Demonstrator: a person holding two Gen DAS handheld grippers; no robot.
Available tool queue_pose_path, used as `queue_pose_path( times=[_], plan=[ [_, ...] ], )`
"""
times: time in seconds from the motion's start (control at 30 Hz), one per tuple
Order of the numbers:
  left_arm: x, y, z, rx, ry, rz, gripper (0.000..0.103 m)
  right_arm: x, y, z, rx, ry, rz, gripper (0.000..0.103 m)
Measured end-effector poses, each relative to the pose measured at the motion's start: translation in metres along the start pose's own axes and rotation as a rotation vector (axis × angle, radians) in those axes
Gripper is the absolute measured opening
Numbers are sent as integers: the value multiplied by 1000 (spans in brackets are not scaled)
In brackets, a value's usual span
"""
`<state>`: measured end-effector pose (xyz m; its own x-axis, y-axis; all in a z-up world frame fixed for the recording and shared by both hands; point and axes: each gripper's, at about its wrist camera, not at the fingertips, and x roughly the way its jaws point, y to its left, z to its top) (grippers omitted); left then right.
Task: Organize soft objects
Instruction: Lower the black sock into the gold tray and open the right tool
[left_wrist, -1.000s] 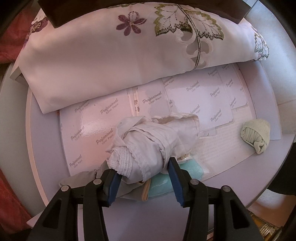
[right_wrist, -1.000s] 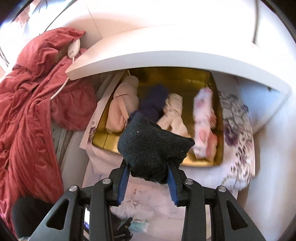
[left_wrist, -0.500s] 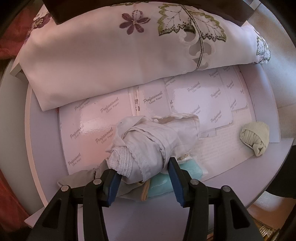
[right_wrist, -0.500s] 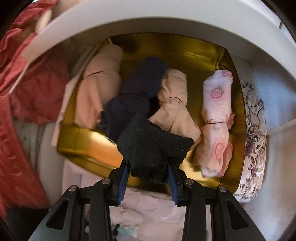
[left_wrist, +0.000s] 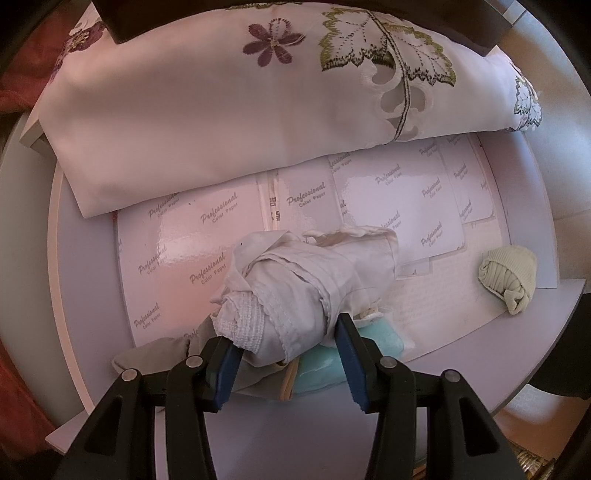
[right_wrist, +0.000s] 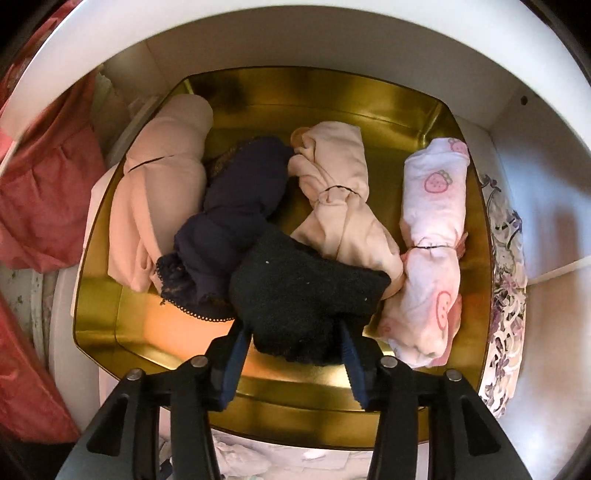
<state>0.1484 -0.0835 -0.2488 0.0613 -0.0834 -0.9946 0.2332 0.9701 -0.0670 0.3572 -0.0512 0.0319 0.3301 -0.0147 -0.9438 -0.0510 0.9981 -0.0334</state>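
The right tongs (right_wrist: 295, 354) point down into the gold tray (right_wrist: 369, 99) and pinch a black sock (right_wrist: 303, 295) – it hangs over the tray's near edge. Four cloth rolls lie side by side in the tray: a peach roll (right_wrist: 162, 192) at the left edge, a dark blue roll (right_wrist: 236, 206), a cream roll (right_wrist: 340, 199), and a strawberry roll (right_wrist: 432, 243) at the right edge. Bare gold shows along the far edge.

The left tongs (left_wrist: 288, 350) reach flat over the round worktop (left_wrist: 461, 358) – spread wide around a white cloth bundle (left_wrist: 310, 280), pads beside it. A green sock ball (left_wrist: 511, 275) sits near the right edge, well apart. A flowered pillow (left_wrist: 221, 110) fills the far edge.
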Motion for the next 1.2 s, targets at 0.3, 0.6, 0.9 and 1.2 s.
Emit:
queue_pose_path(
  times=[0.3, 0.6, 0.9, 1.2],
  plan=[
    [1, 0, 0, 3, 0, 0, 50, -10, -6, -11, 28, -11, 22, 65],
    [1, 0, -1, 1, -1, 0, 50, -30, -10, -20, 46, -37, 46, 72],
    [1, -2, -2, 5, -2, 3, 50, -52, -17, -36, 55, -65, 57, 72],
    [2, -3, -2, 4, -2, 2, 50, -75, -26, -52, 75, -109, 65, 73]
  ],
)
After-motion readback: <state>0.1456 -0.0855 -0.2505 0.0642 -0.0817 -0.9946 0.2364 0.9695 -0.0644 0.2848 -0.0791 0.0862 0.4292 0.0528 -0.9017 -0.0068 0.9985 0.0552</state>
